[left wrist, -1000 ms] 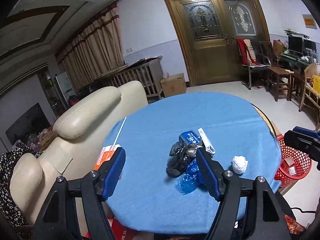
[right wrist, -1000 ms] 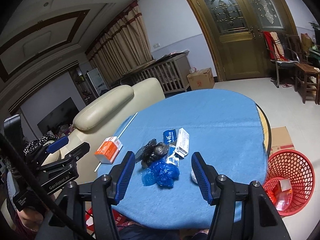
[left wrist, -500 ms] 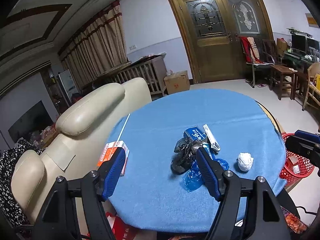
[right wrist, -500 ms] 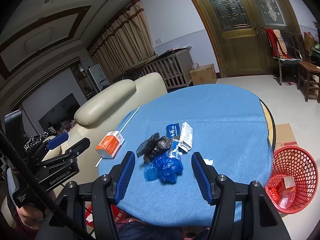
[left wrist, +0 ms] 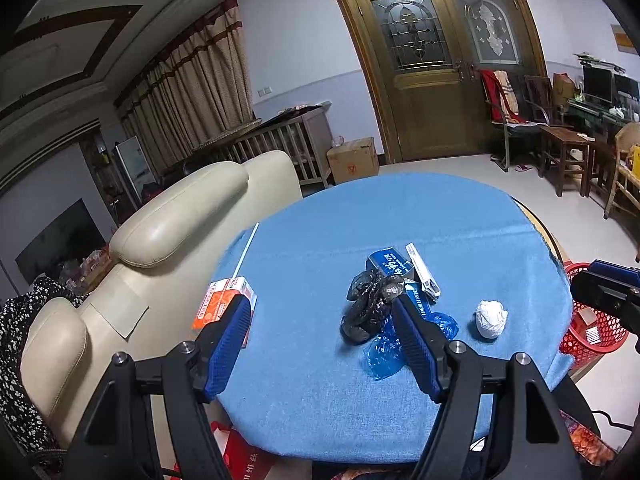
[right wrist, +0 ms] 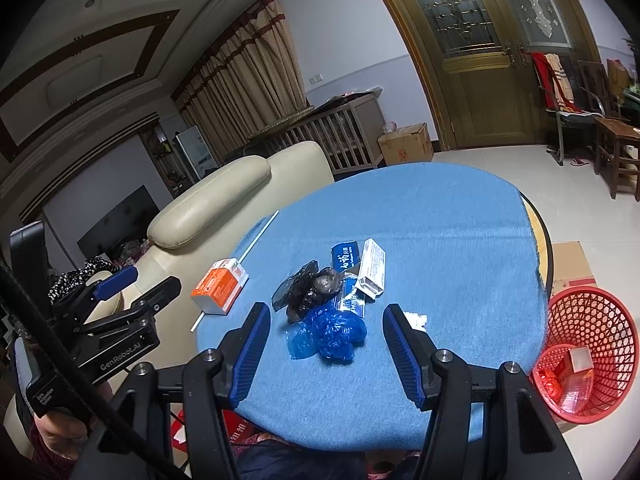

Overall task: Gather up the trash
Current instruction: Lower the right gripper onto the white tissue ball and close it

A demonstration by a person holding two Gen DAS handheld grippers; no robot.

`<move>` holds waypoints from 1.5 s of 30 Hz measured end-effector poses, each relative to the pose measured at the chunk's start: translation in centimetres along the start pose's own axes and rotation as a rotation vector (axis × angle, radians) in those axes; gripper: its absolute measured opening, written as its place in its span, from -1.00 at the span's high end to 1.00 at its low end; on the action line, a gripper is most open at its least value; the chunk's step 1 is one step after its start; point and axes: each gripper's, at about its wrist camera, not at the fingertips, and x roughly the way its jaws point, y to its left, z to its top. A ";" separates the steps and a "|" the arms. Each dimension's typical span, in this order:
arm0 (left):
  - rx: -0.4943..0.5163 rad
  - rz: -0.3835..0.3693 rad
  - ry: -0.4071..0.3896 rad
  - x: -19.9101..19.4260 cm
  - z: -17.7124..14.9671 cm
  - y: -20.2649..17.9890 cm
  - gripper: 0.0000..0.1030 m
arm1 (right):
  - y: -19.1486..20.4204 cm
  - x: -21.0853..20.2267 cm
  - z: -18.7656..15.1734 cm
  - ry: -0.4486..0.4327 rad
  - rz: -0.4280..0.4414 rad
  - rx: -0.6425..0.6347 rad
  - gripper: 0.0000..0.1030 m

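Observation:
A heap of trash lies on the round blue-clothed table [left wrist: 400, 208]: a black plastic bag [left wrist: 368, 300] [right wrist: 308, 290], crumpled blue plastic [left wrist: 384, 348] [right wrist: 336, 334], a blue packet [right wrist: 346, 256] and a white carton [right wrist: 372, 268]. A white paper ball [left wrist: 491, 318] [right wrist: 416, 318] sits to the right of the heap. An orange-and-white box [left wrist: 224, 300] [right wrist: 220, 286] and a white straw [right wrist: 256, 240] lie at the left edge. My left gripper [left wrist: 320, 304] hangs open short of the heap. My right gripper [right wrist: 326, 314] is open too, above the near edge, with the blue plastic beyond its tips.
A red mesh basket [right wrist: 588, 354] holding some packaging stands on the floor right of the table, by a flat cardboard sheet [right wrist: 568, 260]. A cream leather sofa [left wrist: 180, 216] presses against the table's left side. Chairs and a desk stand far right.
The right wrist view has shifted slightly, so more of the white paper ball shows beside the right finger. Both grippers keep the same opening and nothing on the table has moved.

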 end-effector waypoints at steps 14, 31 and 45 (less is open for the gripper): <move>-0.082 0.073 0.087 3.0 -1.0 3.7 -0.43 | -1.5 1.1 -0.2 0.029 -0.014 0.045 -0.21; -0.085 0.072 0.236 9.5 -4.0 3.5 -0.43 | -6.6 7.0 -2.4 0.182 -0.091 0.108 -0.21; -0.036 -0.118 0.310 13.6 -4.4 -1.0 -0.43 | -8.8 18.5 -2.8 0.351 -0.117 0.075 -0.21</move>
